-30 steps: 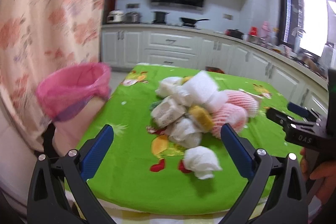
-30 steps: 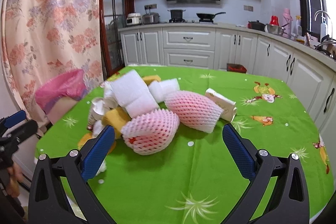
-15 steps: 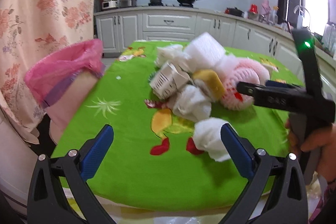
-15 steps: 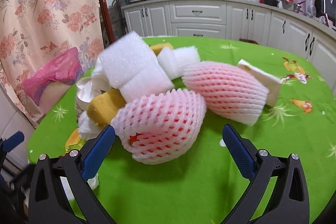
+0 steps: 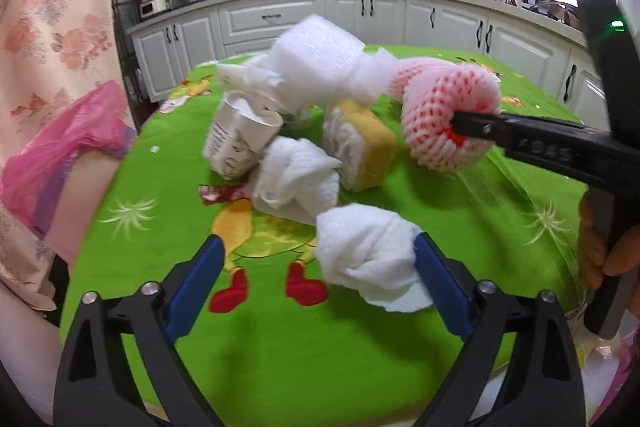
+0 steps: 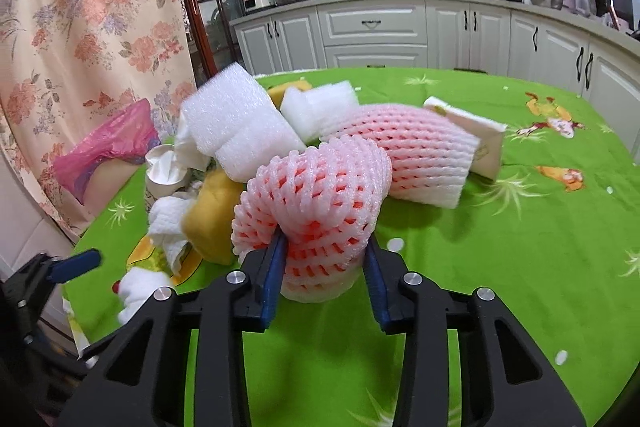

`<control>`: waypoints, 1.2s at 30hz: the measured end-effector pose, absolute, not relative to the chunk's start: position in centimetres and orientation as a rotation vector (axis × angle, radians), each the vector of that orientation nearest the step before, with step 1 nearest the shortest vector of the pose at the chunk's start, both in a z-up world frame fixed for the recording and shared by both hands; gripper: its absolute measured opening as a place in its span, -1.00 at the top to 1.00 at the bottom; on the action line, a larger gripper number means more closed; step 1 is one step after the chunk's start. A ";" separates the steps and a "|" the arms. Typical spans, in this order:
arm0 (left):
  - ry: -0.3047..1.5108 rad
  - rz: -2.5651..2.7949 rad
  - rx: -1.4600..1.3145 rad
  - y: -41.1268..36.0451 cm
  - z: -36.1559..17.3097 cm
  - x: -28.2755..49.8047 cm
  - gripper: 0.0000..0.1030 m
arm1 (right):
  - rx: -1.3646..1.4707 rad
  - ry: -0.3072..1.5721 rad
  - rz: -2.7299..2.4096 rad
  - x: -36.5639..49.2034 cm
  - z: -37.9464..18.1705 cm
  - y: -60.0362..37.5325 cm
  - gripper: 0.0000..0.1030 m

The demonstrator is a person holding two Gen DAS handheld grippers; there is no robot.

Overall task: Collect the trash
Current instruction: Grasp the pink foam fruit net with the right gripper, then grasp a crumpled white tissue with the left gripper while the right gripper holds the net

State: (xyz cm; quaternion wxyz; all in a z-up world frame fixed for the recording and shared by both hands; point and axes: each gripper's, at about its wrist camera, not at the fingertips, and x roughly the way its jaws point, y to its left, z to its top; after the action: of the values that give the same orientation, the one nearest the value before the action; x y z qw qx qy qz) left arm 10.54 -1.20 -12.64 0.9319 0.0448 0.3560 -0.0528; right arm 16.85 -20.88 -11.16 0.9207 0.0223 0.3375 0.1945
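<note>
A heap of trash lies on the green tablecloth (image 6: 520,267). My right gripper (image 6: 324,267) is closing, and its blue pads press into the near pink foam net (image 6: 316,203), which bulges between them. In the left wrist view one dark finger (image 5: 480,127) of that gripper lies against the same net (image 5: 444,115). My left gripper (image 5: 316,279) stands wide, its jaws closing. A crumpled white tissue (image 5: 368,259) lies between them. It touches the right pad, and the left pad is apart from it. A bin lined with a pink bag (image 5: 60,155) stands off the table's left edge.
The heap also holds a white foam block (image 6: 236,123), a yellow sponge (image 5: 360,147), a paper cup (image 5: 240,139), more tissue (image 5: 296,179), a second pink net (image 6: 424,155) and a white carton (image 6: 476,135). A floral curtain (image 6: 80,27) hangs at the left, and kitchen cabinets stand behind.
Both grippers sank toward the heap. The right jaws went from wide apart to squeezing the near pink net. The left jaws came down around the loose tissue and narrowed a little.
</note>
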 end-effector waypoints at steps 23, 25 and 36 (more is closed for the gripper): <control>0.583 -0.154 0.054 -0.6 -10.2 8.5 0.61 | 0.008 0.642 0.418 13.9 -10.1 -20.3 0.29; 0.568 -0.139 0.032 0.5 -9.4 7.9 0.61 | -0.002 0.638 0.440 13.4 -9.8 -19.6 0.29; 0.498 -0.004 -0.010 5.7 -6.4 5.4 0.61 | -0.091 0.593 0.577 11.8 -7.4 -13.8 0.29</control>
State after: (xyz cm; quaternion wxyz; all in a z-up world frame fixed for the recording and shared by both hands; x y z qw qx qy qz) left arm 5.43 5.74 -6.38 0.9691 -0.0048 0.2464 -0.0019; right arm 11.77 -13.84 -7.40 0.9147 -0.0441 0.2881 0.2800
